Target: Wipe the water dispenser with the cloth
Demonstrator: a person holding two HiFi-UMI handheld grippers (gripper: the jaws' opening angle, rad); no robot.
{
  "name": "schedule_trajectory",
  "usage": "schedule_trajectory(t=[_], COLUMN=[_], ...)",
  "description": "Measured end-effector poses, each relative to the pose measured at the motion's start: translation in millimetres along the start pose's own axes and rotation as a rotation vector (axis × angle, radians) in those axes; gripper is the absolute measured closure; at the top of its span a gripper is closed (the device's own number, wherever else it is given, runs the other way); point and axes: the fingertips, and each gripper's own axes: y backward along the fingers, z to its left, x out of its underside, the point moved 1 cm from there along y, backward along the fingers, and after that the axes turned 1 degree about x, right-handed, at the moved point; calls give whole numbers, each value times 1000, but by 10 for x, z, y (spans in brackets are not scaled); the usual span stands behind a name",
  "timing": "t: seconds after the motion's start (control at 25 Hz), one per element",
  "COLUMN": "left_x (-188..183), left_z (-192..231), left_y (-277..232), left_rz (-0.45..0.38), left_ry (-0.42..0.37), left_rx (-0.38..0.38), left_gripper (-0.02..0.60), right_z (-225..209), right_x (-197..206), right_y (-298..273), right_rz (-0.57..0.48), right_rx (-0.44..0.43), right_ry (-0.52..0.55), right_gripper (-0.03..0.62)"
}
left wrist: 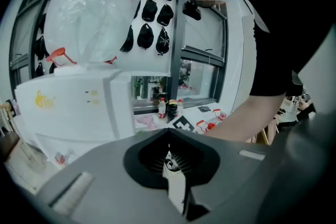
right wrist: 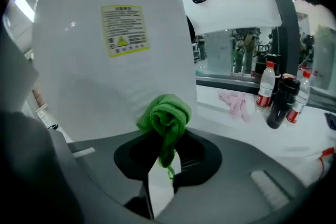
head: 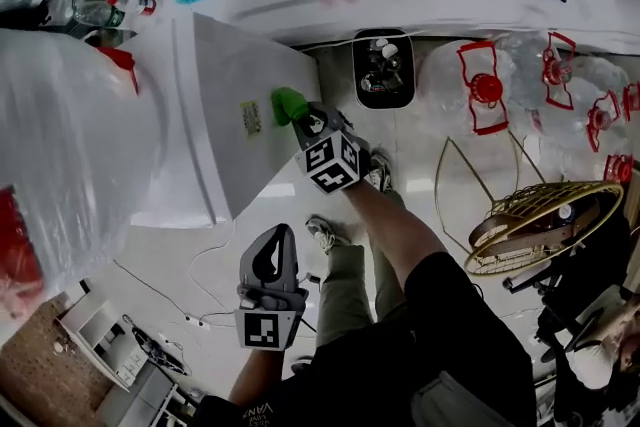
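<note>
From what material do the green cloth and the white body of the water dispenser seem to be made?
The green cloth: probably microfibre or terry, matt; its surface looks fuzzy and it folds softly in the right gripper. The water dispenser: likely smooth white plastic or painted metal, semi-gloss; it shows faint reflections, and the look does not settle which.

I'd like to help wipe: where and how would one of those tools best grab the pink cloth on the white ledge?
I'd pinch a raised fold near the middle of the pink cloth, coming straight down from above. It lies crumpled and limp on the white ledge, so no edge offers a sideways hold, and bottles stand close beside it.
</note>
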Motion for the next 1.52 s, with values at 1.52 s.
schedule_trajectory(t=[1.52], left_x=[-405], left_z=[-132], left_y=[484], left_rz=[-119], left_ry=[-97], left_rx=[37], left_gripper=[580], right_z=[-104], right_x=[-347], right_y=[1717], right_rz=[-170], right_rx=[182], right_ry=[-70], right_gripper=[514])
